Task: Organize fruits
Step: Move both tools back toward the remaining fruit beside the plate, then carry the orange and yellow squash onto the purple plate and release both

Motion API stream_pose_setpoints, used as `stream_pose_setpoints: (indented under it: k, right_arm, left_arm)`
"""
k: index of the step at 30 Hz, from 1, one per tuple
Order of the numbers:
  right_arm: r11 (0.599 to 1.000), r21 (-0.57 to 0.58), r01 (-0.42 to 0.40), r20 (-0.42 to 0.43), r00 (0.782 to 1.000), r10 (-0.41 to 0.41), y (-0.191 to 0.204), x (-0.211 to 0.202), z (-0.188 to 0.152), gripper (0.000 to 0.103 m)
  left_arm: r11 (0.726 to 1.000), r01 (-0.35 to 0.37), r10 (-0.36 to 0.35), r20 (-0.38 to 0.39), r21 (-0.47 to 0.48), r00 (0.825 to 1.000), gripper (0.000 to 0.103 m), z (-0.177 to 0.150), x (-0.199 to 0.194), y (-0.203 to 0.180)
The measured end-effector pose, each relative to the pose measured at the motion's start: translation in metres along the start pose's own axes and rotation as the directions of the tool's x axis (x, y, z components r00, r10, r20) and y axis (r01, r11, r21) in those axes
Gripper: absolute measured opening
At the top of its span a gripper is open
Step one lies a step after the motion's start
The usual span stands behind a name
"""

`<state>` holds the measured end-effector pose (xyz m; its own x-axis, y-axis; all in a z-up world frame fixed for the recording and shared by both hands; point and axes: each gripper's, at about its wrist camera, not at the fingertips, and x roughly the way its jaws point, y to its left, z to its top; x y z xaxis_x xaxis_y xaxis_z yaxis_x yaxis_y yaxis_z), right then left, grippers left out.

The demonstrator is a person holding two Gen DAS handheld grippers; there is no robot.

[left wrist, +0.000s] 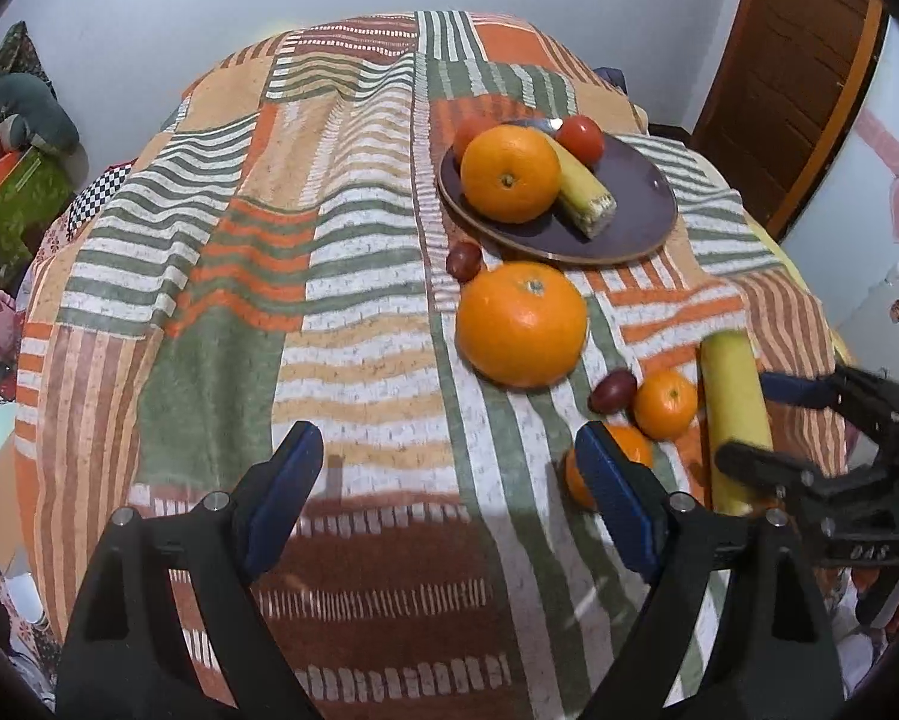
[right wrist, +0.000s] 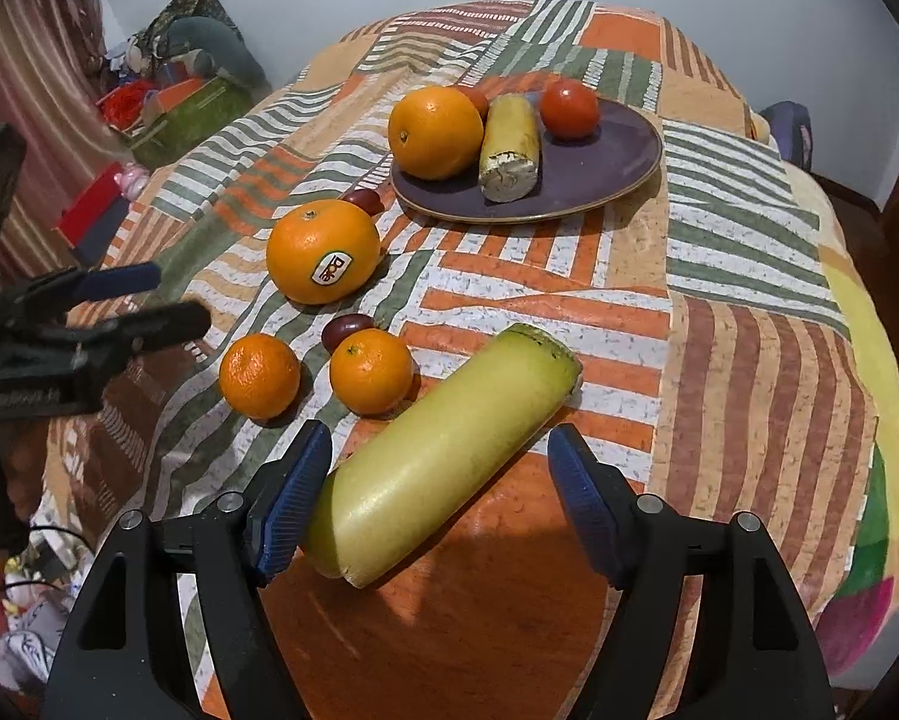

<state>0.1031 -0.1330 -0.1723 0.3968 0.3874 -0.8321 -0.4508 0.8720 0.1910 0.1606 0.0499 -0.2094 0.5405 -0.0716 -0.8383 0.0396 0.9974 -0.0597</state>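
Note:
A long yellow-green fruit piece [right wrist: 449, 450] lies on the striped cloth between the jaws of my right gripper [right wrist: 437, 450]. The left pad is close to its end and the right pad stands clear of it, so that gripper is open. My left gripper [left wrist: 449, 450] hangs open over bare cloth with nothing in it. Near it lie a large stickered orange [left wrist: 521, 324], two mandarins [left wrist: 665, 396] and two small dark red fruits [left wrist: 612, 390]. Farther back, a purple plate [left wrist: 629, 222] holds an orange [left wrist: 509, 174], a shorter yellow piece [left wrist: 581, 192] and a tomato [left wrist: 581, 138].
The patchwork cloth [right wrist: 719, 330] covers a round table and drops away at every edge. A wooden door [left wrist: 797, 60] stands at the back right. Bags and boxes [right wrist: 179, 102] are piled on the floor to the left.

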Motion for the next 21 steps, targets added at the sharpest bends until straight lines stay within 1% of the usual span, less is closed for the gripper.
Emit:
stream_pose_setpoints:
  k: [5, 9, 12, 14, 16, 19, 21]
  right_arm:
    - [1.0, 0.03, -0.005, -0.004, 1.0, 0.005, -0.003, 0.011, 0.003, 0.072]
    - [1.0, 0.007, 0.002, 0.002, 1.0, -0.002, 0.002, 0.012, 0.003, 0.07]
    - [1.0, 0.009, -0.017, 0.004, 1.0, 0.017, -0.006, 0.006, 0.0, 0.062]
    - [1.0, -0.005, -0.009, 0.004, 1.0, 0.009, -0.011, -0.001, -0.002, 0.054]
    - [1.0, -0.022, 0.016, 0.0, 1.0, -0.016, -0.016, -0.008, -0.004, 0.049]
    - [0.998, -0.02, 0.058, -0.011, 0.998, -0.058, -0.026, -0.011, -0.007, 0.049]
    - [0.996, -0.008, 0.085, -0.018, 0.996, -0.085, -0.032, -0.007, -0.008, 0.046]
  left_arm:
    - [1.0, 0.014, -0.014, 0.0, -0.012, 1.0, 0.087, 0.017, 0.009, -0.002]
    - [1.0, 0.027, -0.027, -0.005, -0.006, 1.0, 0.087, 0.027, 0.017, -0.009]
    - [0.999, 0.039, -0.039, -0.02, 0.006, 0.999, 0.087, 0.032, 0.026, -0.014]
    - [0.999, 0.042, -0.041, -0.035, 0.012, 0.999, 0.087, 0.035, 0.033, -0.017]
    - [0.999, 0.047, -0.046, -0.051, 0.011, 0.998, 0.087, 0.037, 0.041, -0.019]
    - [0.999, 0.053, -0.052, -0.066, 0.008, 0.996, 0.087, 0.04, 0.052, -0.021]
    - [0.999, 0.051, -0.05, -0.067, 0.007, 0.996, 0.087, 0.043, 0.057, -0.021]
